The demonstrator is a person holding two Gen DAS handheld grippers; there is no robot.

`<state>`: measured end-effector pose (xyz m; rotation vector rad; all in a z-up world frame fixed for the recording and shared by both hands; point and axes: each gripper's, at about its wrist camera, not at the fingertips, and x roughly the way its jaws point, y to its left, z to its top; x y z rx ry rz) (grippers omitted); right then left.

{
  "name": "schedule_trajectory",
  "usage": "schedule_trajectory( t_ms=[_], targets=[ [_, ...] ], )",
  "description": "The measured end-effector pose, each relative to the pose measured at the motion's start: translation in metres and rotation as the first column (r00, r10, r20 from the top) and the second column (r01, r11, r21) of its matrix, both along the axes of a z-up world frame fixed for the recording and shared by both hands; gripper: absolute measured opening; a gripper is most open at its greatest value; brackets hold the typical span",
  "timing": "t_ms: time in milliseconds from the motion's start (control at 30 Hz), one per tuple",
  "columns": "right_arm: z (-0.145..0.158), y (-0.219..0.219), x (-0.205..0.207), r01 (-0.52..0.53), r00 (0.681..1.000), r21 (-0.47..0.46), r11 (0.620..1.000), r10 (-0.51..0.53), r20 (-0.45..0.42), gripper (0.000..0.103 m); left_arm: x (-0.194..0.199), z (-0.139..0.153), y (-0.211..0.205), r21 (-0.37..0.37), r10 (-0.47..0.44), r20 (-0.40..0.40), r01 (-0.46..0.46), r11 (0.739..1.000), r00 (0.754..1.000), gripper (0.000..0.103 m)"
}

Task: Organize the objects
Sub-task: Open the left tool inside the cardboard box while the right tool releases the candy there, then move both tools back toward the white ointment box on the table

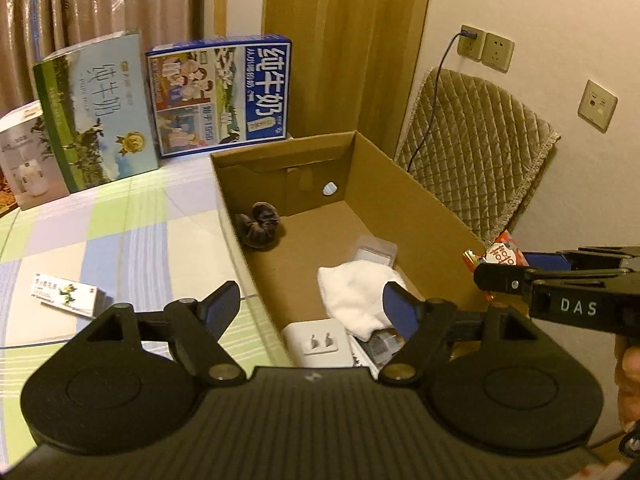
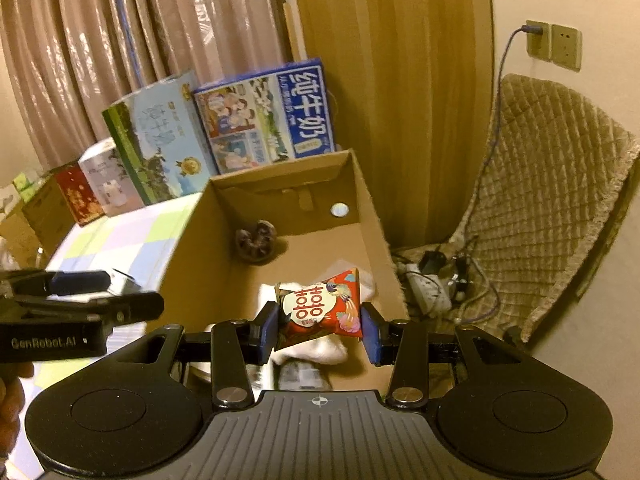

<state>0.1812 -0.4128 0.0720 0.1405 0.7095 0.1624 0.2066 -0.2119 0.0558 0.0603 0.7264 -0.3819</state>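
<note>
Snack packet (image 2: 318, 312) pinched in right tool (image 2: 320, 330) above cardboard box (image 2: 372, 216); lower over white cloth (image 1: 356, 292) before release; left tool (image 1: 316, 308) wide open, empty

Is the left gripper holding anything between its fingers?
No: the left gripper stands open, nothing between its fingers; the white cloth lies beyond in the cardboard box.

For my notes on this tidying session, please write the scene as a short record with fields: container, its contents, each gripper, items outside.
container: open cardboard box on a checked cloth
contents: dark scrunchie, white cloth, white plug adapter, clear plastic case
right gripper: shut on red snack packet, above the box
left gripper: open, nothing between its fingers
outside: small medicine box, two milk cartons
</note>
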Motion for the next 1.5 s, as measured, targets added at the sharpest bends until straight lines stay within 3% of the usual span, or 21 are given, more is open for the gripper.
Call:
schedule_trajectory(
  t_ms=[33, 67, 133, 633, 1000, 1267, 1500],
  targets=[
    [0.001, 0.001, 0.001, -0.009, 1.0, 0.016, 1.0, 0.009, 0.005, 0.047, -0.002, 0.001, 0.003, -0.002, 0.003, 0.001, -0.003, 1.0, 1.0, 0.075],
    [0.003, 0.002, 0.002, -0.018, 1.0, 0.035, 0.999, 0.017, 0.012, 0.061, -0.004, 0.002, 0.005, -0.003, 0.006, 0.002, -0.006, 1.0, 1.0, 0.075],
    [0.006, 0.002, 0.002, -0.01, 1.0, 0.061, 0.998, 0.008, 0.027, 0.073, -0.007, 0.003, 0.011, -0.001, 0.016, 0.001, -0.016, 1.0, 1.0, 0.075],
    [0.029, 0.01, -0.026, 0.01, 0.998, 0.08, 0.997, -0.015, 0.057, 0.077, -0.035, 0.021, 0.057, 0.0, 0.084, 0.018, -0.084, 0.996, 0.996, 0.076],
    [0.05, 0.049, -0.06, -0.057, 0.995, 0.072, 0.996, 0.051, 0.09, 0.086, -0.074, 0.039, 0.103, 0.004, 0.164, 0.042, -0.164, 0.986, 0.986, 0.085],
    [0.056, 0.088, -0.078, -0.138, 0.986, 0.055, 0.989, 0.131, 0.105, 0.091, -0.107, 0.046, 0.145, 0.013, 0.238, 0.07, -0.239, 0.971, 0.969, 0.102],
    [0.063, 0.119, -0.084, -0.206, 0.972, 0.042, 0.978, 0.199, 0.126, 0.091, -0.127, 0.049, 0.185, 0.042, 0.303, 0.074, -0.307, 0.951, 0.95, 0.102]
  ],
)
